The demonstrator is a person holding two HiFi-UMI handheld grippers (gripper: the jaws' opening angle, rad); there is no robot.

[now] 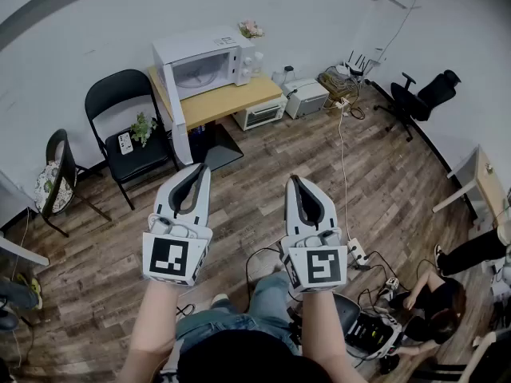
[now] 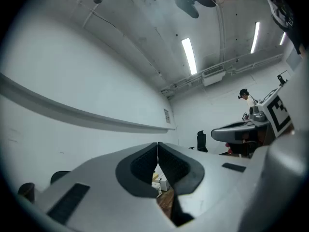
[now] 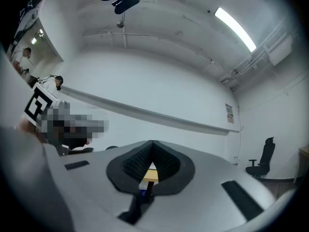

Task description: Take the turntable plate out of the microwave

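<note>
A white microwave (image 1: 206, 61) stands on a small wooden table (image 1: 231, 100) against the far wall, its door swung open toward the left. A pale turntable plate (image 1: 196, 74) shows faintly inside its cavity. Both grippers are held up side by side well in front of it, over the wooden floor. My left gripper (image 1: 201, 167) is shut with nothing between its jaws, and my right gripper (image 1: 293, 179) is shut and empty too. In the left gripper view the left gripper (image 2: 157, 144) points slightly upward at the wall; the right gripper (image 3: 152, 142) does the same in the right gripper view.
A black folding chair (image 1: 128, 126) with a small plant and a remote stands left of the table. Under and beside the table sit a toaster oven (image 1: 259, 113) and a white appliance (image 1: 306, 98). An office chair (image 1: 421, 96) is at the right, and cables and a power strip (image 1: 356, 252) lie on the floor.
</note>
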